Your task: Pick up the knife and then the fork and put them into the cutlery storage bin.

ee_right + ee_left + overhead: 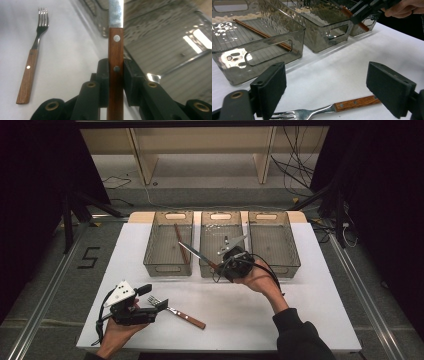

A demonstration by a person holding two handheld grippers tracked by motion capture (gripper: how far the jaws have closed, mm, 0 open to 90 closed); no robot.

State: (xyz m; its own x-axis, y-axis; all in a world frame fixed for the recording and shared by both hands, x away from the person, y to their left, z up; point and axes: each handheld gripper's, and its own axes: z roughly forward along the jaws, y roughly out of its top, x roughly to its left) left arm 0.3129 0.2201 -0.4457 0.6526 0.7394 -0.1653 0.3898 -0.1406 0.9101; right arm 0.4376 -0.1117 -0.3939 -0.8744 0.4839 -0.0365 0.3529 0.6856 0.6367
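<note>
My right gripper (226,265) is shut on the wooden handle of a knife (196,253) and holds it over the front wall of the middle bin (220,216). In the right gripper view the pads (130,75) clamp the knife (115,37), whose blade points away. A fork (179,312) with a wooden handle lies on the white table (250,315) at the front left. My left gripper (159,304) stands open at its tines. In the left gripper view the fork (352,103) lies between and just below the open left gripper (330,87).
Three clear plastic bins stand in a row at the back of the table. The left bin (167,269) holds brown chopsticks (181,244); the right bin (274,216) looks empty. The table's front edge is close to both hands.
</note>
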